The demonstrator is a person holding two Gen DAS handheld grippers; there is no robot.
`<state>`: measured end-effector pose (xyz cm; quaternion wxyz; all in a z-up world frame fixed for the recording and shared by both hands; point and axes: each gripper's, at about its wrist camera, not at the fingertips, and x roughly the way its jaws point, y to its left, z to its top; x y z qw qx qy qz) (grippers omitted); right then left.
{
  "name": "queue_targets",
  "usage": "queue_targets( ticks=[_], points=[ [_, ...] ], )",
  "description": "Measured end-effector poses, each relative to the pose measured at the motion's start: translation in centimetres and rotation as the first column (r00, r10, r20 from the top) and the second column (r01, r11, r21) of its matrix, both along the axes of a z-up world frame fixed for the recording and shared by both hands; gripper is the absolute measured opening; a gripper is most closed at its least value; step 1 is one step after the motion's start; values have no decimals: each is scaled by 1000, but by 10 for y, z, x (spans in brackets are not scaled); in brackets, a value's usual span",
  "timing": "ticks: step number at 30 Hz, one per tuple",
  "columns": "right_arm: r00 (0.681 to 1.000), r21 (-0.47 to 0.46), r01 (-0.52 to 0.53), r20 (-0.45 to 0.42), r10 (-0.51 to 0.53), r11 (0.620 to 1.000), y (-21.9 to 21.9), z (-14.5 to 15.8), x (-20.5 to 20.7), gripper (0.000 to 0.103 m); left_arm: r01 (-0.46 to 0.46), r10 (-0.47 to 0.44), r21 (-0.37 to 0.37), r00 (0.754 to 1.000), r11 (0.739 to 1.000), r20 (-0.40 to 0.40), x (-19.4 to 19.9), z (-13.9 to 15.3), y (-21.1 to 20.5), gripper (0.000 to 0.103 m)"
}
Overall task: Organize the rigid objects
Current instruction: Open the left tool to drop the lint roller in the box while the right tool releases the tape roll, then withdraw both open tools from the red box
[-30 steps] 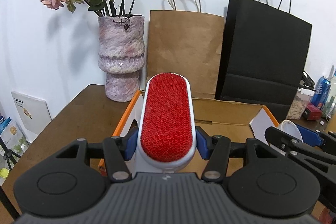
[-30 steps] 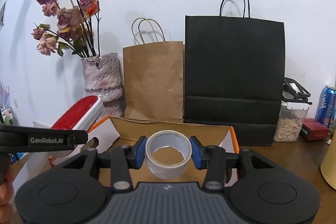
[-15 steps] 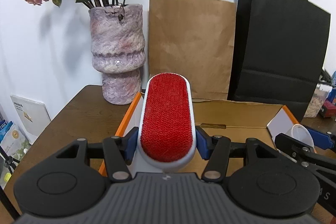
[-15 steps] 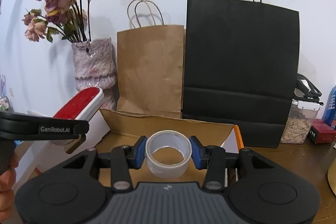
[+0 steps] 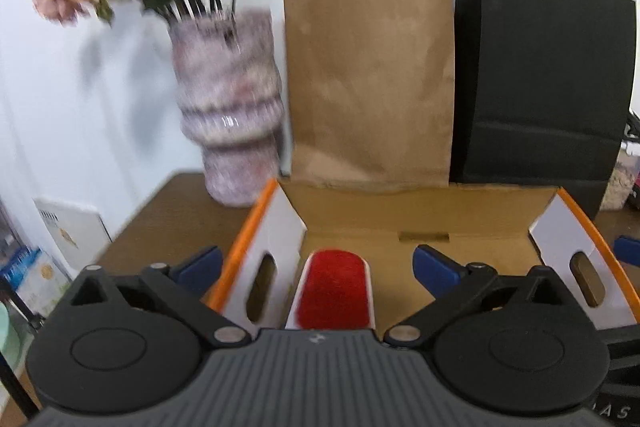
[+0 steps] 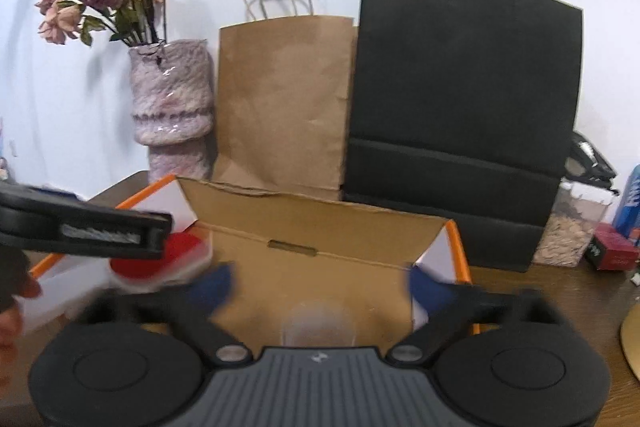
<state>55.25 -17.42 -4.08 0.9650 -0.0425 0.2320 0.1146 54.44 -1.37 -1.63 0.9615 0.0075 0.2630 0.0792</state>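
Observation:
My left gripper (image 5: 316, 263) hangs over the open cardboard box (image 5: 400, 219), its jaws opening wide. Between and below its blue pads lies the red-faced white lint brush (image 5: 336, 291), free of them, inside the box at the left. My right gripper (image 6: 322, 287) is blurred over the same box (image 6: 320, 227), its jaws opening too. Below them sits the clear tape roll (image 6: 318, 323), blurred, touching neither pad. In the right wrist view a finger (image 6: 120, 231) of the left gripper crosses above the brush (image 6: 160, 259).
Behind the box stand a mottled pink vase (image 5: 228, 123) of dried roses, a brown paper bag (image 5: 368, 83) and a black paper bag (image 6: 464, 99). To the right are a jar of seeds (image 6: 568, 231), a red carton (image 6: 612, 251) and a blue can (image 6: 632, 203) on the brown table (image 6: 540, 291).
Both grippers went from shut to wide open. The lint brush dropped out of the left one into the box, and the tape roll dropped out of the right one. Both hands moved closer to the box.

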Motion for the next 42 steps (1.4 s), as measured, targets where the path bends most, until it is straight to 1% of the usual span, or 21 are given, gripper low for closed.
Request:
queue_targets(
  ticks=[6, 15, 22, 31, 42],
  points=[
    [999, 2, 35, -5, -35, 999, -4, 1, 2, 103, -3, 3, -10, 1000, 1000, 13, -4, 7, 1, 103],
    [1000, -3, 29, -8, -29, 1000, -3, 1, 1, 103, 0, 0, -11, 1000, 1000, 12, -7, 8, 0, 103],
    [999, 3, 32, 1, -32, 999, -6, 5, -9, 103, 15, -14, -29, 999, 999, 33, -21, 11, -1, 103],
    [999, 16, 26, 34, -26, 1000, -16, 13, -37, 103, 45, -42, -43, 997, 998, 64, -51, 17, -3, 103],
    [998, 3, 32, 60, -33, 999, -26, 17, -91, 103, 57, -53, -39, 993, 998, 104, -102, 22, -4, 103]
  ],
)
